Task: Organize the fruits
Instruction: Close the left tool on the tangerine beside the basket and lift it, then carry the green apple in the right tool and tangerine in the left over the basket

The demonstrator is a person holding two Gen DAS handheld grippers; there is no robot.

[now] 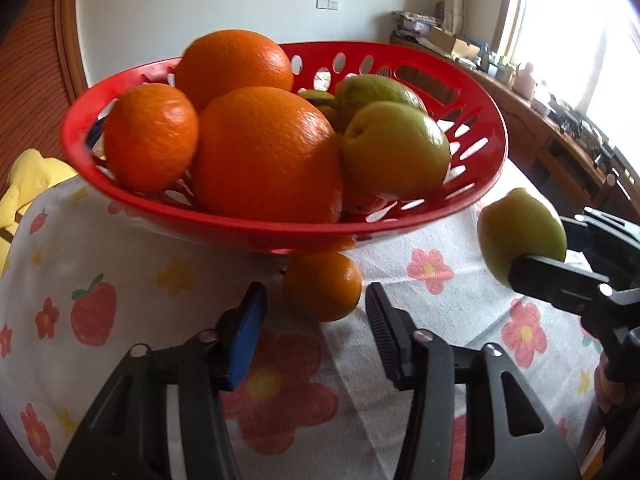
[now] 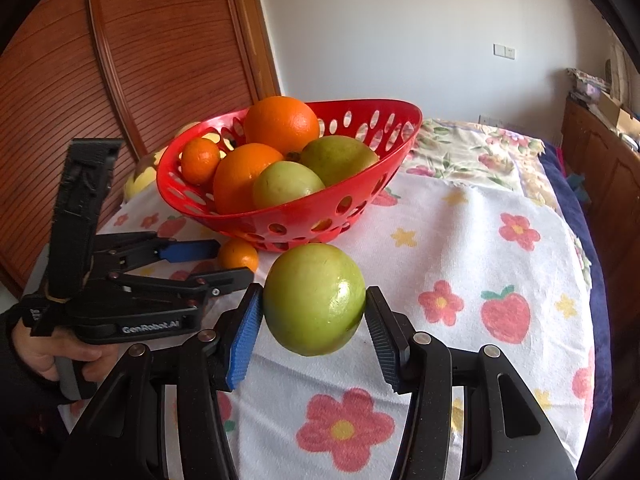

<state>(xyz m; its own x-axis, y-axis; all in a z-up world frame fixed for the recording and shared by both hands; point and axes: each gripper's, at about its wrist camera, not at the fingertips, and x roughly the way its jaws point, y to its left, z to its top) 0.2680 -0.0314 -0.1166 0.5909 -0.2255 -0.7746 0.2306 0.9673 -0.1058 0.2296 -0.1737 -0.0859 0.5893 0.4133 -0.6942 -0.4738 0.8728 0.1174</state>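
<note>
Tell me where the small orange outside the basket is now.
The small orange lies on the flowered cloth, just in front of the red basket, between the open left gripper's fingertips.

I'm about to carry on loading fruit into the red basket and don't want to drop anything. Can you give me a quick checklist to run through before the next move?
1. Right tongs grip on the green fruit: pads on both sides, fruit lifted off the cloth. Ok.
2. Left tongs around the small orange by the basket's foot: orange sits ahead of the tips, pads not pressing it. Not ok.
3. Room in the red basket for the green fruit: free space on its right side. Ok.
4. Basket stable: stands tilted on the floral cloth, piled high. Cannot tell.
5. The two tongs clear of each other: apart. Ok.
</note>
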